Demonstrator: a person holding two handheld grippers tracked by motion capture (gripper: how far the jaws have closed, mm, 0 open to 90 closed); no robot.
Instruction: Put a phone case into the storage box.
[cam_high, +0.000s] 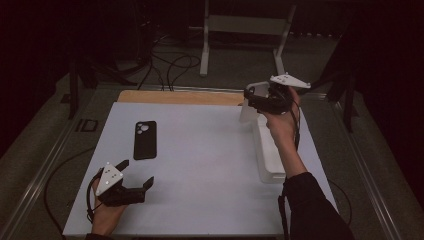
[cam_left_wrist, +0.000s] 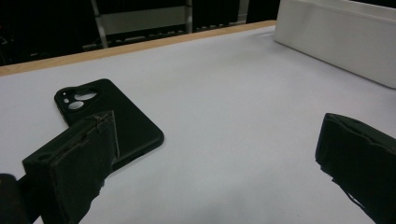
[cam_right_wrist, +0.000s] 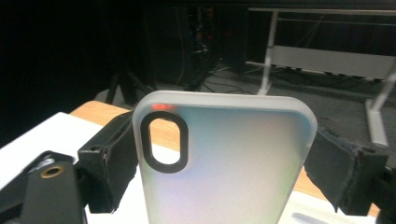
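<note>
The white table (cam_high: 200, 165) carried a white box (cam_high: 270, 155) at its right edge and a black phone case (cam_high: 144, 139) lying flat at left. The right gripper (cam_high: 255, 100) held a frosted phone case (cam_right_wrist: 219, 163) clamped by its long sides above the box, presumably for clearance. The left gripper (cam_high: 135, 175) rested near the black case, jaws apart and empty.

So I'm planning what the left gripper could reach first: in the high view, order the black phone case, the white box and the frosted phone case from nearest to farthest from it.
1. Black phone case: flat on the table just beyond the left gripper.
2. White box: across the table, at its right edge.
3. Frosted phone case: far right corner, held up in the right gripper.
</note>
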